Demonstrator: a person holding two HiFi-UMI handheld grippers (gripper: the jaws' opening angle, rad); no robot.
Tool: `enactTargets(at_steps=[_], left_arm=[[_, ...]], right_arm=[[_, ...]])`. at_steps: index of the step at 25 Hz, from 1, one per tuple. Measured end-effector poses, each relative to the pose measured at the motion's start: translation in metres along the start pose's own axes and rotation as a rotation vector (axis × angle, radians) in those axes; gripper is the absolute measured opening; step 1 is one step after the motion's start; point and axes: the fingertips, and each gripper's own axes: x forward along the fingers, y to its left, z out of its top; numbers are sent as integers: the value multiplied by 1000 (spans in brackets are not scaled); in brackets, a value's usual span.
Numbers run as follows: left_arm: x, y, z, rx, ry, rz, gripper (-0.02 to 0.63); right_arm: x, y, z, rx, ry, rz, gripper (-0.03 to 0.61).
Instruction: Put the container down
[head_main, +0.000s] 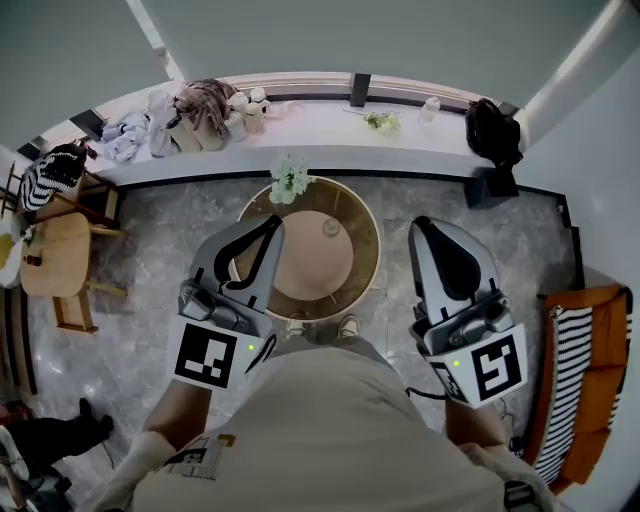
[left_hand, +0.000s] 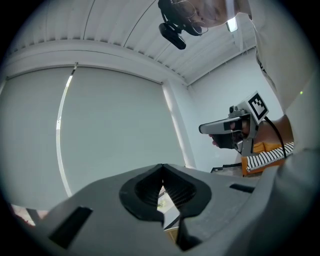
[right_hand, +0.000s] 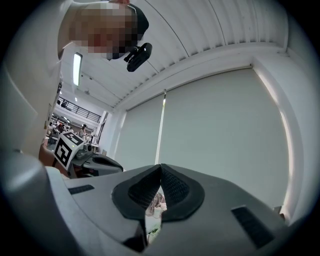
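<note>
A small pale container (head_main: 331, 228) stands upright on the pinkish top of the round wooden-rimmed table (head_main: 365, 262), apart from both grippers. My left gripper (head_main: 268, 222) is held level over the table's left part, its jaws shut with nothing between them (left_hand: 162, 167). Over the floor just off the table's right rim, my right gripper (head_main: 424, 226) is also shut and empty (right_hand: 160, 167). Each gripper shows in the other's view: the right gripper (left_hand: 220, 128) and the left gripper (right_hand: 95, 162). Both point at a window blind.
A vase of white flowers (head_main: 289, 180) stands at the table's far edge. The window ledge (head_main: 320, 135) carries bags, soft toys and a bottle. A black backpack (head_main: 493, 130) sits at the right, wooden furniture (head_main: 60, 258) at the left, an orange seat with striped cloth (head_main: 585, 370) at the right.
</note>
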Motion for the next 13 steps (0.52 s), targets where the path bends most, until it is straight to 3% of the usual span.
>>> enactTargets(at_steps=[13], left_arm=[[-2,7,1,36,4,-11,9]], right_arm=[[6,1,1,15,14,7,6]])
